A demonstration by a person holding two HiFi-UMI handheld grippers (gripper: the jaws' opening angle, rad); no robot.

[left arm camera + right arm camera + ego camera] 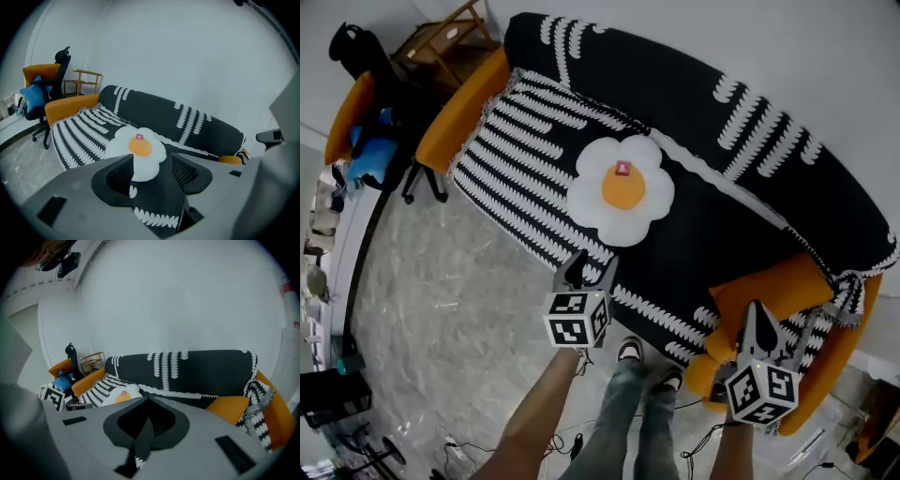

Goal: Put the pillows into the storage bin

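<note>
One plush, flower-shaped pillow (622,190)

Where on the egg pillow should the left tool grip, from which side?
Probably the white lobe nearest you, coming from the sofa front: the egg pillow lies flat on the seat, so only its scalloped rim would fit the left tool.

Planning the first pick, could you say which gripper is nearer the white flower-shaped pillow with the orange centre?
Left. The left gripper is just short of the white flower-shaped pillow; the right gripper is by the orange cushion.
</note>
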